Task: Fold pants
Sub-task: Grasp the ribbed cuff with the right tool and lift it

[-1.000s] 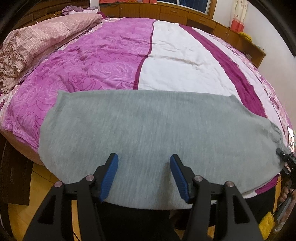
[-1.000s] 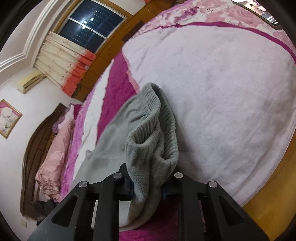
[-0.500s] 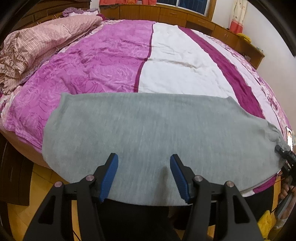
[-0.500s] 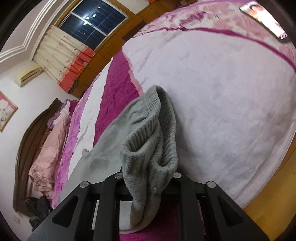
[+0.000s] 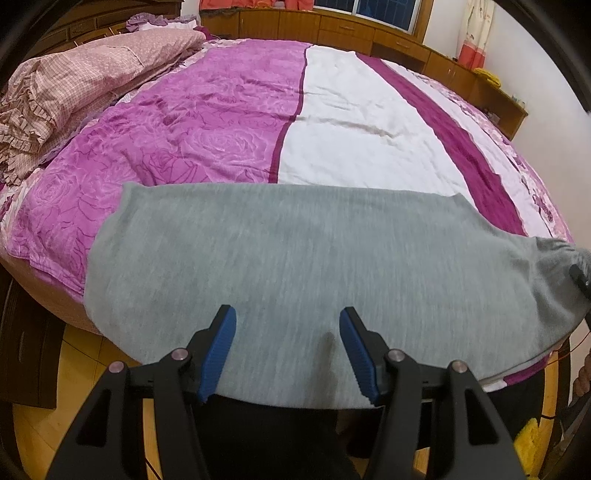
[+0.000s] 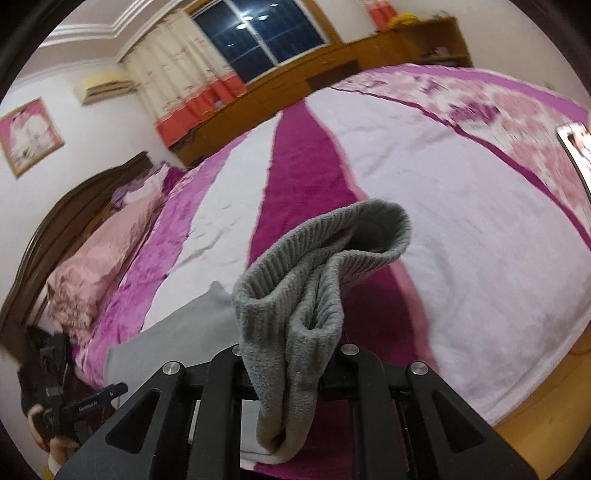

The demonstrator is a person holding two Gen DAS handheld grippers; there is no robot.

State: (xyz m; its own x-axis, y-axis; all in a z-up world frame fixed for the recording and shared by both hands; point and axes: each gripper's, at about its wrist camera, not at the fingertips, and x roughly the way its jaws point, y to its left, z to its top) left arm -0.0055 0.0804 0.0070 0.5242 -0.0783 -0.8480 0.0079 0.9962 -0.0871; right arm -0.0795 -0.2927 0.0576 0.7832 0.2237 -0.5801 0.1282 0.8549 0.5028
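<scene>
Grey pants lie flat across the near edge of the bed, long side left to right. My left gripper is open, its blue pads above the pants' near edge, holding nothing. My right gripper is shut on the pants' ribbed cuff, lifted off the bed at the right end; the cuff bunches up over the jaws. The right gripper's tip also shows at the right edge of the left wrist view. The rest of the pants trails left in the right wrist view.
The bed has a purple and white quilt. A pink checked duvet is piled at the far left. A phone lies on the bed at the right. Wooden cabinets line the far wall. Wood floor lies below the bed edge.
My right gripper has lifted the cuff and swung left toward the middle of the bed. The left gripper has stayed open over the pants' near edge, shifting slightly.
</scene>
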